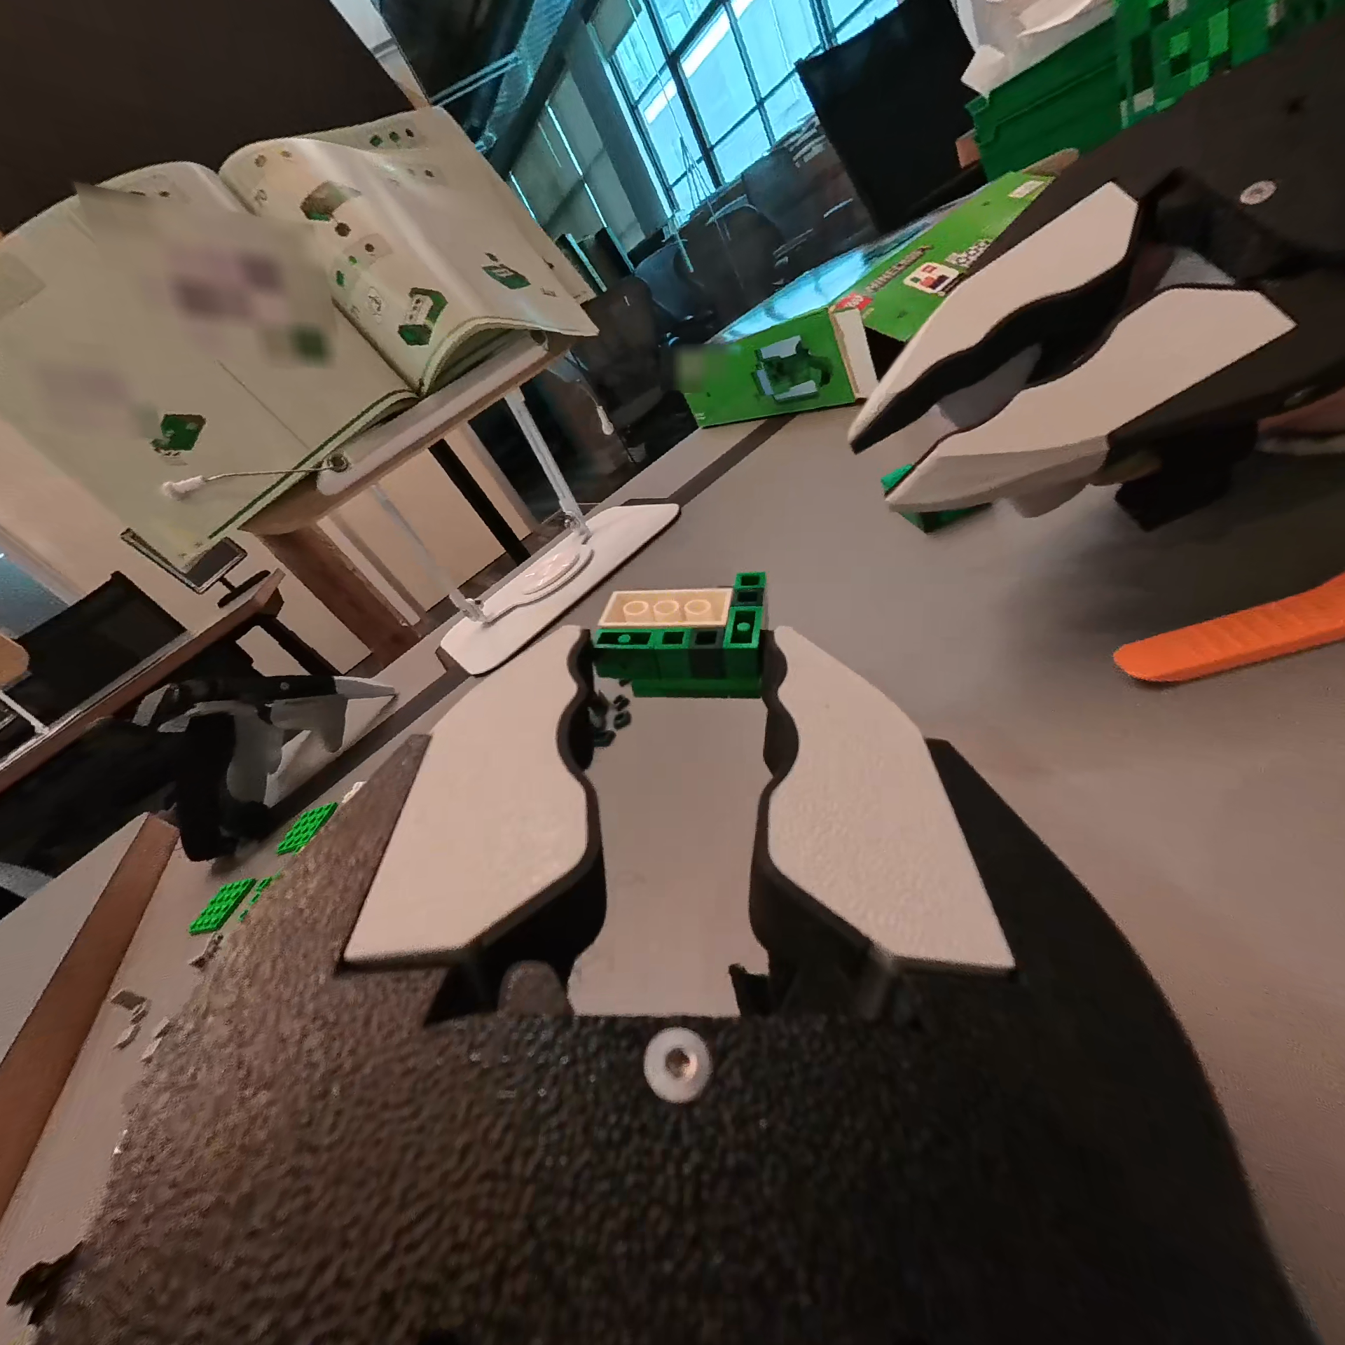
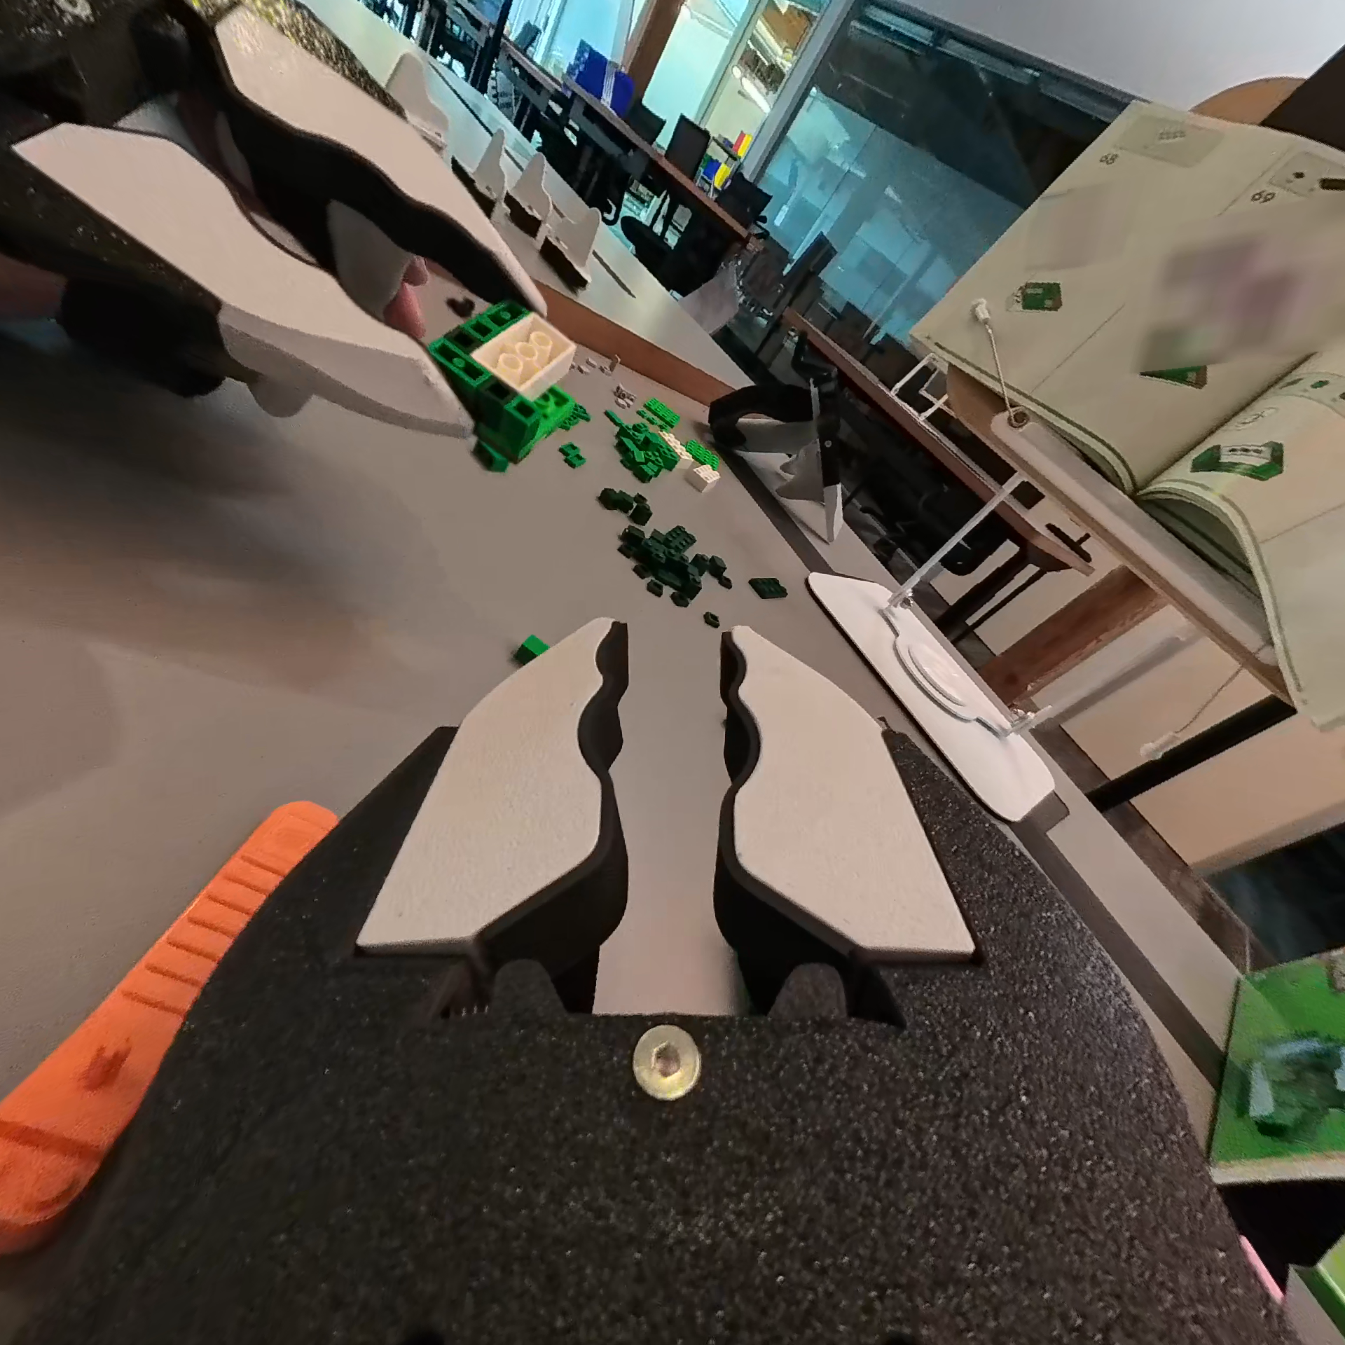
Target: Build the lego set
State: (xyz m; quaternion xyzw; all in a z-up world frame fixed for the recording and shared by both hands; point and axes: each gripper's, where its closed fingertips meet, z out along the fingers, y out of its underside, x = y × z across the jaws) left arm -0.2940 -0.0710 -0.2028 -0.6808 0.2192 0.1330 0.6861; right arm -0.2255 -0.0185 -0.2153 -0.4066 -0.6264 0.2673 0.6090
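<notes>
Both wrist cameras sit low and tilted over the grey table (image 1: 1019,764), facing each other, sharing the green-and-white build (image 1: 684,640).

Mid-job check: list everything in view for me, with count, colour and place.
Lego assembly: one, green with white brick, held between left claw tips.
Loose bricks: many, light and dark green, few white, on table.
Green plates: two, table edge.
Brick separator: one, orange, on table.
Instruction book: one, open, on stand.
Set box: one, green, far end.
Left claw: shut on assembly.
Right claw: open, empty, above table.
</notes>
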